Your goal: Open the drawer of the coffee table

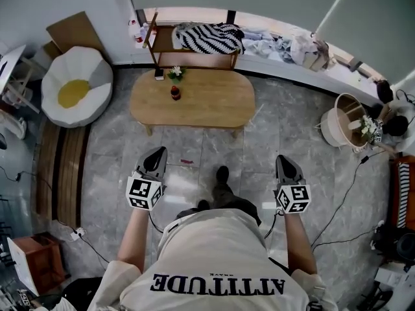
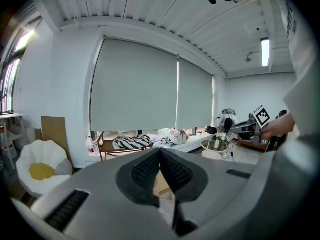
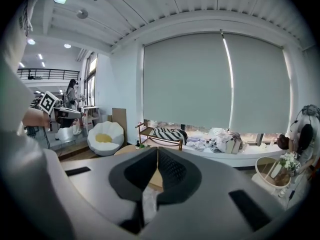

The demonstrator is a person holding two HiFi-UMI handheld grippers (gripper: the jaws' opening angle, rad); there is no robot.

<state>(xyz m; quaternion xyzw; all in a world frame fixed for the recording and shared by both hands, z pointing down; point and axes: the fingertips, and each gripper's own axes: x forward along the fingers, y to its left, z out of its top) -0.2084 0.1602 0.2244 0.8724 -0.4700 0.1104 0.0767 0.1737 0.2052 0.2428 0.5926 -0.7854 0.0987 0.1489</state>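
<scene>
You held the left gripper [image 1: 155, 155] & right gripper [image 1: 286, 163] w/ jaws pressed together, nothing between, both aimed at 12 o'clock toward the coffee table [image 1: 194, 102], well apart ahead; prob. kept closed just for the approach, since the drawer wasn't visible from above

The coffee table [image 1: 207, 102] is a low oval of light wood on short legs. It stands level on the grey tiled floor, far and central, with its long side running left to right. Its drawer cannot be made out from above.
</scene>
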